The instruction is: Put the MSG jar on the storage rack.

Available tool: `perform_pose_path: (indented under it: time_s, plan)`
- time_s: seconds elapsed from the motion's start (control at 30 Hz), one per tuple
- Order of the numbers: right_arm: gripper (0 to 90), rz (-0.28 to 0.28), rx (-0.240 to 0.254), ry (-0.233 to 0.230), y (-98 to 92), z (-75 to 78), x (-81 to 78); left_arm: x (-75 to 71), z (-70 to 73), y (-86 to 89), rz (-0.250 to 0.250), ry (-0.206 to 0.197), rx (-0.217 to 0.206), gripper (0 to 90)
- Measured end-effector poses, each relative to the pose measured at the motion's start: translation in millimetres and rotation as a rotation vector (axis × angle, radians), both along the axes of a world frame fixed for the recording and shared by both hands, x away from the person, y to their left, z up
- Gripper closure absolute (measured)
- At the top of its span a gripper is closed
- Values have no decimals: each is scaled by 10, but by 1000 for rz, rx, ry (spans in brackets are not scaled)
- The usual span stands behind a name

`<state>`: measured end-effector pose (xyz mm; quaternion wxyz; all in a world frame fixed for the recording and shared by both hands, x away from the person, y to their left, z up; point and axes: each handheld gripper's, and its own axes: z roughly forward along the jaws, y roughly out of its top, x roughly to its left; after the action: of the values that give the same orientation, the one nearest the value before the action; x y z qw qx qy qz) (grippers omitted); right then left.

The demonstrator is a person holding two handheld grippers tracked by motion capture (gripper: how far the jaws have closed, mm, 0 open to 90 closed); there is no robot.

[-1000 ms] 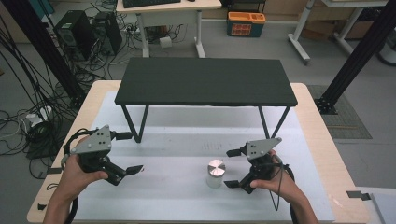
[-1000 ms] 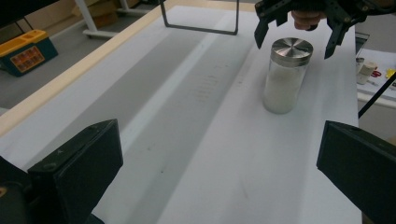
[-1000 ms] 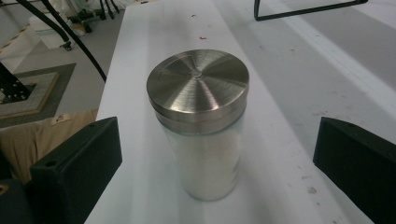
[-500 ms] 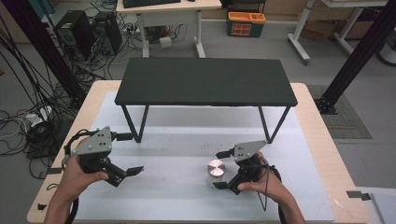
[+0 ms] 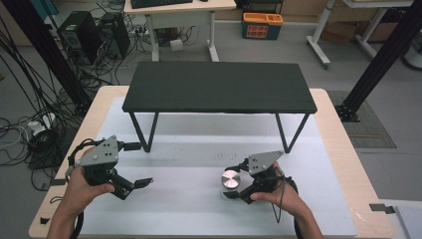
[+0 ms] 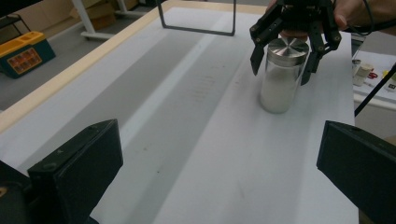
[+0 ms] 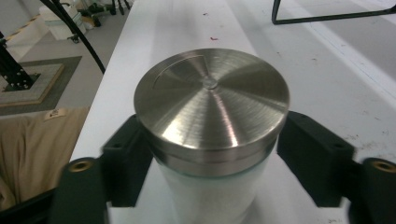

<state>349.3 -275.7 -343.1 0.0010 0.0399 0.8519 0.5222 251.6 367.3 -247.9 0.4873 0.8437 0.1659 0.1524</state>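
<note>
**Jar between the right jaws, grip not yet closed**

While the jar (image 5: 230, 180) stands upright on the white table (image 5: 189, 209), near the front edge and right of centre, the right gripper (image 5: 238, 184) brackets it from the right, one jaw on each side.

- Item: glass jar, brushed-metal lid (image 7: 211, 100), white contents; long axis vertical.
- Position against the right gripper: in the right gripper view the lid sits squarely between the two black jaws, which flank the glass just under the lid's rim; a sliver of gap appears to remain on each side, so the jaws are open about jar-wide and hold nothing firmly yet.
- Confirmation: the left gripper view shows the jar (image 6: 282, 77) at the far right, the other gripper's fingers (image 6: 258, 42) straddling its top.
- Left gripper (image 5: 137, 185): wide open, empty, well apart at the near left.
- Nearer hand: the right, plainly.
- Judgement: the coming move is a straight squeeze across the jar's width.
</note>
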Motion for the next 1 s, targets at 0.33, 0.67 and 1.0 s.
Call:
perform_pose_path:
  time_s: [0.33, 0.67, 1.0]
  plan:
    - [432, 9, -47, -49, 45, 135, -86, -5, -20, 4, -3, 0, -3, 6]
    - [432, 0, 12, -71, -66, 925, -52, -18, -20, 12, -12, 18, 16, 6]
    - [432, -45, 83, -225, -104, 2185, 121, -7, -26, -66, -27, 13, 17, 7]
